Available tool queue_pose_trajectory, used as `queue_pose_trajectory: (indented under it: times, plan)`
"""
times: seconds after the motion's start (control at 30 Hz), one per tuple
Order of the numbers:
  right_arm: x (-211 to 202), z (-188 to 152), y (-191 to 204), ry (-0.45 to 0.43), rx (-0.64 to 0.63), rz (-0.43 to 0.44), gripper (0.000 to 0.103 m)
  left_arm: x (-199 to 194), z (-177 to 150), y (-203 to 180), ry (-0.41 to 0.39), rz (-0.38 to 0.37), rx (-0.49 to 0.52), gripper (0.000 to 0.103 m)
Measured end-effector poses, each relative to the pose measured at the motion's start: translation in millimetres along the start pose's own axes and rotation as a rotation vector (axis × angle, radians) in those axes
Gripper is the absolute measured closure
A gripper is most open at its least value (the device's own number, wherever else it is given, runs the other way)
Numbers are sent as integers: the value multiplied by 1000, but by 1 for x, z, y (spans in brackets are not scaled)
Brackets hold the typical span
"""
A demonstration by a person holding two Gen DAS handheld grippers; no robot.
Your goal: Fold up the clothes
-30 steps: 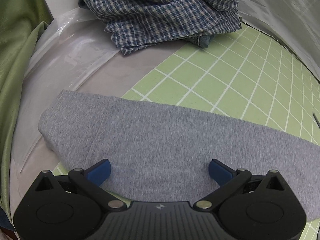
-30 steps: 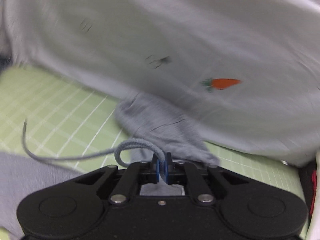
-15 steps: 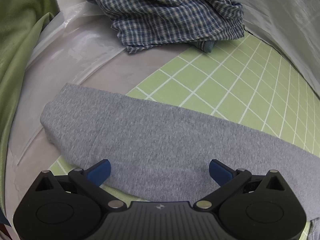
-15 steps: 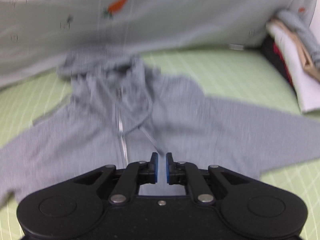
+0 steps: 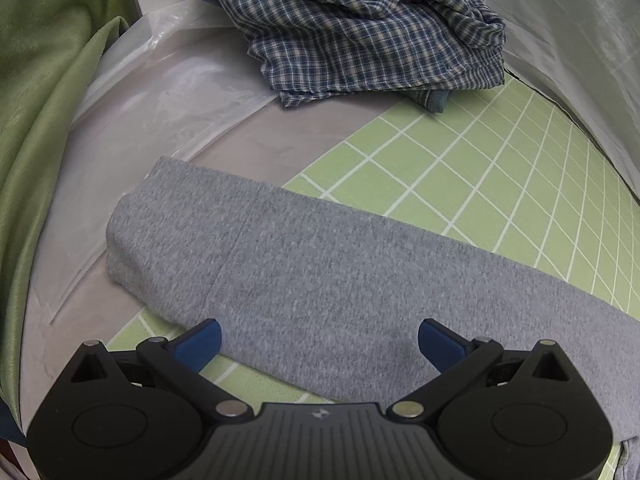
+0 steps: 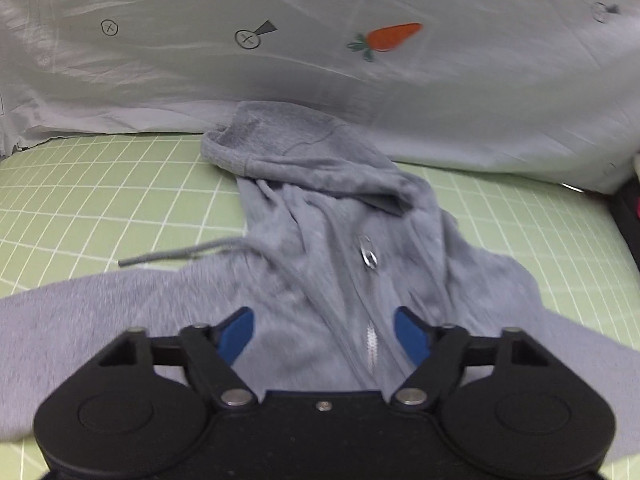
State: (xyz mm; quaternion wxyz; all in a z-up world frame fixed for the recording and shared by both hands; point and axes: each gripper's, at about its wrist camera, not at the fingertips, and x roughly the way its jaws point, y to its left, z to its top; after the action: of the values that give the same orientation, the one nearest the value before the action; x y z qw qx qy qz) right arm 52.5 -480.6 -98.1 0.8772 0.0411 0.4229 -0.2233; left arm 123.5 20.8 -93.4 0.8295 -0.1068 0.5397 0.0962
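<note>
Surface: green mat [image 5: 460,184] with a white grid is seen in both views; pale grey table top and clear plastic sheeting [image 5: 160,92] lie at its left edge in the left wrist view.
Backdrop: white sheet [image 6: 320,72] printed with carrots hangs behind the mat; two carrots are counted, one whole and one cut by the frame edge.
Task item: one grey hoodie [image 6: 332,248] is spread flat on the mat, hood at the far end against the sheet, zip up the middle, sleeves out to both sides.
Sleeve: one grey sleeve [image 5: 320,272] is laid across the left wrist view, cuff end reaching onto the grey table top.
Other clothes: one crumpled blue plaid shirt [image 5: 360,28] is piled at the far end, well apart from the sleeve.
Left gripper [image 5: 319,334]: jaws are spread wide over the sleeve, nothing clamped.
Right gripper [image 6: 324,330]: jaws have just been opening and are now apart, over the zip, nothing pinched.
Change: the drawstring [image 6: 180,254], earlier pinched in the right gripper, is now lying loose on the mat; the left view is shifted slightly, with the sleeve laid as before.
</note>
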Motion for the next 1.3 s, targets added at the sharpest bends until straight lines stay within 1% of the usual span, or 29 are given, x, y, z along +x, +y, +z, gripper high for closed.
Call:
queue_pose_trajectory:
  times: [0.03, 0.07, 0.1, 0.13, 0.17, 0.23, 0.37, 0.47, 0.53, 0.6, 0.63, 0.67, 0.7, 0.73, 0.77, 0.8, 0.87, 0.93, 1.03, 1.17, 1.27, 1.3]
  plan:
    - [6, 5, 2, 5, -5, 10, 43, 0, -1, 0, -1, 2, -2, 0]
    - [10, 8, 2, 13, -8, 23, 56, 1, -1, 0, -1, 5, -4, 0]
    - [13, 10, 3, 21, -11, 36, 83, 1, -2, 0, -2, 7, -6, 0]
    - [15, 12, 3, 23, -12, 46, 94, 1, -2, 0, -2, 10, -8, 0]
    - [10, 11, 2, 2, -8, 40, 98, 2, -3, 0, -3, 12, -10, 0]
    - [-6, 7, -3, -38, 5, 39, 99, 2, -5, 0, -2, 12, -15, 0]
    - [-53, -12, -20, -79, 60, -6, 99, 3, -7, -2, -1, 16, 3, 0]
    - [-78, -39, -33, -55, 115, -52, 99, 2, -7, -2, 6, 7, 6, 0]
    - [-72, -63, -41, 32, 133, -106, 98, 0, -6, -1, 6, -2, 1, 0]
    - [-59, -85, -46, 156, 139, -185, 97, -3, -5, 2, -3, -10, -8, 0]
    - [-61, -90, -48, 171, 166, -192, 95, -6, -4, 4, -12, -14, -13, 0]
    - [-63, -95, -50, 185, 193, -199, 84, -8, -3, 6, -21, -17, -19, 0]
    - [-65, -98, -51, 194, 215, -204, 66, -9, -4, 10, -32, -19, -33, 0]
    - [-68, -96, -49, 179, 218, -201, 56, -11, -4, 13, -45, -8, -50, 0]
    - [-71, -93, -46, 165, 217, -197, 42, -12, -4, 17, -58, 3, -67, 0]
    - [-71, -89, -41, 156, 197, -184, 37, -12, -5, 21, -71, 23, -80, 0]
    - [-72, -81, -30, 139, 159, -158, 35, -12, -3, 30, -101, 58, -109, 0]
    - [-71, -75, -16, 138, 133, -125, 32, -8, -1, 42, -110, 62, -143, 0]
    - [-70, -70, 7, 147, 76, -70, 31, 3, 1, 59, -92, 74, -204, 0]
    - [-68, -72, 30, 170, -1, -38, 30, 9, 4, 67, -88, 66, -213, 1]
    - [-67, -75, 37, 194, -5, -25, 30, 13, 5, 69, -86, 63, -207, 5]
    - [-67, -75, 38, 199, -2, -25, 30, 13, 5, 67, -91, 74, -197, 6]
